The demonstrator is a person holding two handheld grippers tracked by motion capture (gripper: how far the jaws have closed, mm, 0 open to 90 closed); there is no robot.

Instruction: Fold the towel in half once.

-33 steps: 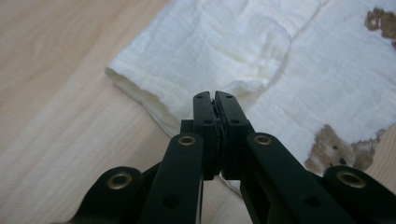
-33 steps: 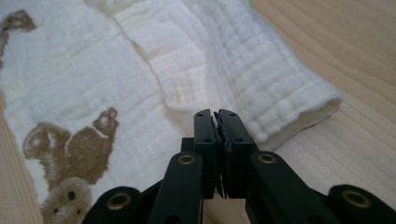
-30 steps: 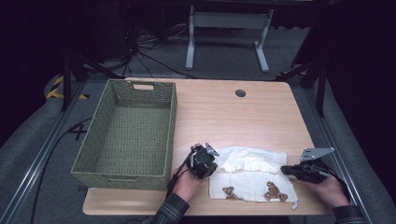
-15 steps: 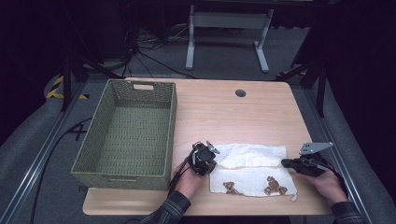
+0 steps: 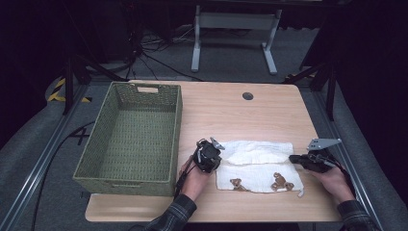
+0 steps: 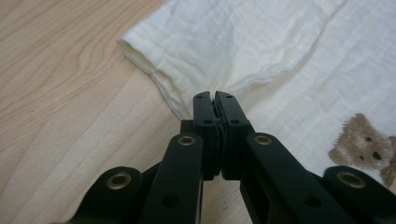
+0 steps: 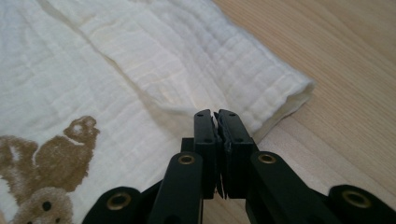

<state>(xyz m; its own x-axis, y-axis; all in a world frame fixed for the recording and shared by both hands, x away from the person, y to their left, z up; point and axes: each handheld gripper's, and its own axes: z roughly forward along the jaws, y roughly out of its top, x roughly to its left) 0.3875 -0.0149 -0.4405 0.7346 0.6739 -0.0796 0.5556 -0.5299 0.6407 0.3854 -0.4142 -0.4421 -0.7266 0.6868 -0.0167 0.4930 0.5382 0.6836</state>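
A cream muslin cloth (image 5: 260, 168) with brown bear prints (image 5: 281, 183) lies folded on the wooden table (image 5: 240, 118), near its front edge. My left gripper (image 5: 220, 153) is at the cloth's left edge, with its jaws shut on the edge of the folded top layer (image 6: 243, 42). In the left gripper view the closed tips (image 6: 215, 95) pinch that fold. My right gripper (image 5: 291, 157) is at the cloth's right edge, shut on the fold there (image 7: 216, 113). The cloth (image 7: 140, 60) creases toward those tips.
A large green woven basket (image 5: 178, 125) stands on the left half of the table, right beside my left hand. A dark round grommet (image 5: 248, 96) sits in the tabletop at the back. A metal stand (image 5: 233, 21) is on the floor beyond the table.
Both grippers have carried the cloth a little toward the back of the table. The right gripper has moved inward to the left. The cloth's front edge now lies farther from the table's edge.
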